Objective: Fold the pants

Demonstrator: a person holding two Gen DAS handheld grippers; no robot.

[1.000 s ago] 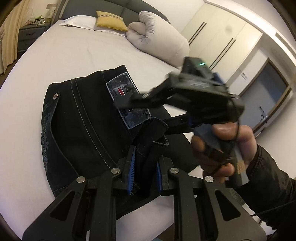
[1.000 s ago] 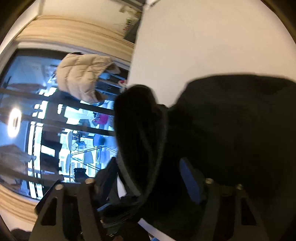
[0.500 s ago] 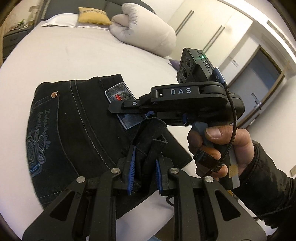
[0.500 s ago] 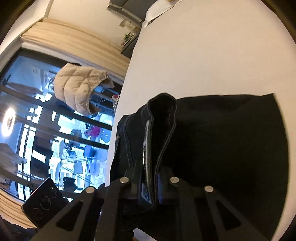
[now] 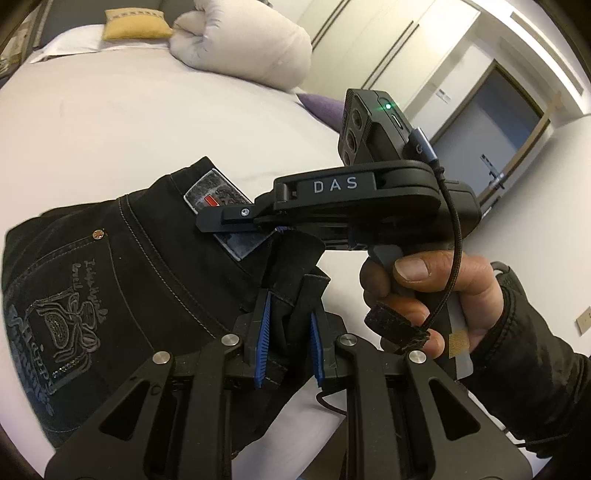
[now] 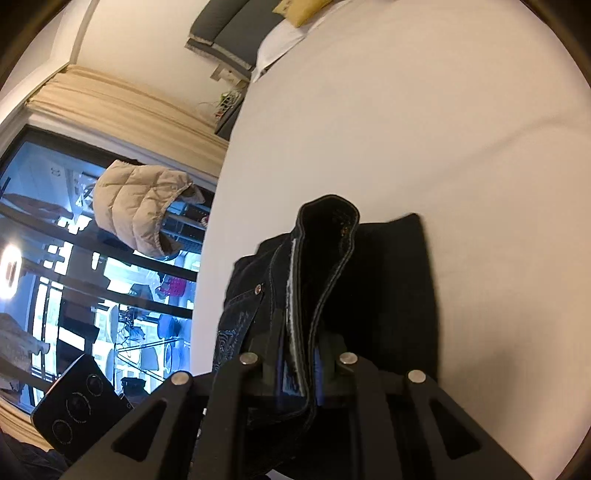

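- Left gripper (image 5: 288, 332): low centre of its view, clamped on a bunched black edge of the pants (image 5: 110, 295).
- Right gripper (image 6: 301, 365): low centre of its view, pinching the waistband (image 6: 325, 266); jaws just closed down onto it, fabric between the pads.
- Seen again from the left camera, mid-right, in a hand (image 5: 424, 295), nose over the waistband patch (image 5: 221, 206).
- Pants: on the bed (image 5: 147, 110), mid-left in left view, centre in right view; back pocket embroidery face up, already bundled short, legs not visible as separate.
- Progress, by judgement: at least one fold looks done, both held edges lifted off the sheet, another fold or a tidy-up likely under way; laying down and smoothing still left.
- Further out: pillow (image 5: 133, 24) and rolled duvet (image 5: 251, 48) upper left of left view; window and beige jacket (image 6: 140, 210) left of right view.
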